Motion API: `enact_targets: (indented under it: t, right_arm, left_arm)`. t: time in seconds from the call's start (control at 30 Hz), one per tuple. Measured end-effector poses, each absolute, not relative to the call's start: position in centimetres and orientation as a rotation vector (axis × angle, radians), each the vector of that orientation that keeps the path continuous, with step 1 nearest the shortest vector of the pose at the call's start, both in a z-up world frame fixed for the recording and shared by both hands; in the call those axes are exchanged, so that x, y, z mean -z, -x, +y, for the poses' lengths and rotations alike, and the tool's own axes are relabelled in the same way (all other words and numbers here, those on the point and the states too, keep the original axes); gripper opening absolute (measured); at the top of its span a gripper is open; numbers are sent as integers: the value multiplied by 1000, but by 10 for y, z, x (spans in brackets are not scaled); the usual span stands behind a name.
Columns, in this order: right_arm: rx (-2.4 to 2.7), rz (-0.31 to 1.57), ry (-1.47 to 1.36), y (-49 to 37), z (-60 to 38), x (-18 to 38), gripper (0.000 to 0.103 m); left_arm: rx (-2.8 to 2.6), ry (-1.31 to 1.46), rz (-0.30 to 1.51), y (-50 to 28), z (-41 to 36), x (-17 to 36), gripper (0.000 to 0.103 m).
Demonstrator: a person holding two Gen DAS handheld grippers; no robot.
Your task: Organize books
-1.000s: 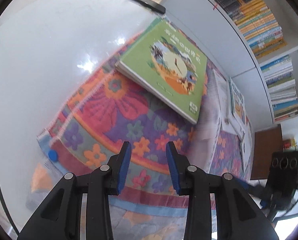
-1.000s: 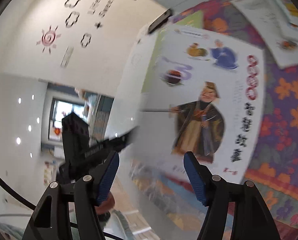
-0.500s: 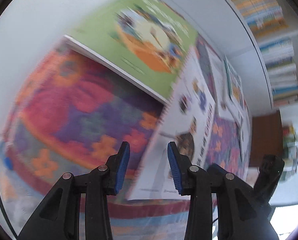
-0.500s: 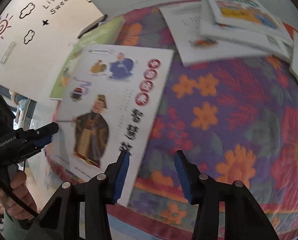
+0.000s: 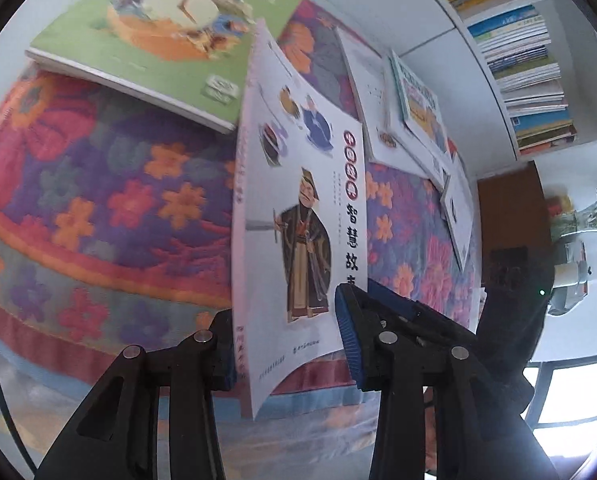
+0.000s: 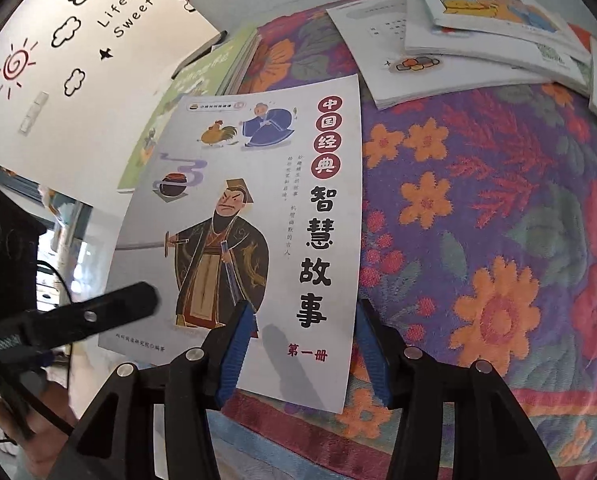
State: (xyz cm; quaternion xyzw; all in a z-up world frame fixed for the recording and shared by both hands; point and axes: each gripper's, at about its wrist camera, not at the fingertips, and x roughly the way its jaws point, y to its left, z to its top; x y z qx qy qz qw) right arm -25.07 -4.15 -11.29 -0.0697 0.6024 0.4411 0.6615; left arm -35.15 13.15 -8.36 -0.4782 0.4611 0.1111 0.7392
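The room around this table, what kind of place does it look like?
Probably a children's reading corner or small library: bookshelves packed with thin books, picture books spread on a flowered tablecloth, and a wall with sun and cloud drawings.

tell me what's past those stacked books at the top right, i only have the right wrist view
Observer: A white bookshelf packed with books stands beyond them.
Operator: what's on the green book, i only get a sliver of it
Observer: Its cover shows a round orange and white picture.
Operator: how does the white book sit against the left gripper
Observer: It runs up between the two fingers, and its spine edge hides one pad.
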Motion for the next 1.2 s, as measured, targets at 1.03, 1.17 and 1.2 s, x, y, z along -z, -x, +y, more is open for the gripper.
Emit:
enact_targets:
  t: [1.03,1.17,1.2]
  right_arm:
    - [-1124,1712,-618,178,-83,136,31]
    - [-1167,1580,-364,194,-64,105,30]
    - [-1179,1560,-339,198,-61,99,30]
  left_arm:
    - [-122,1479,766,362,152,81,20]
    - [-165,1463,831,364,153,92,20]
    - [-139,1498,822,365,153,97,21]
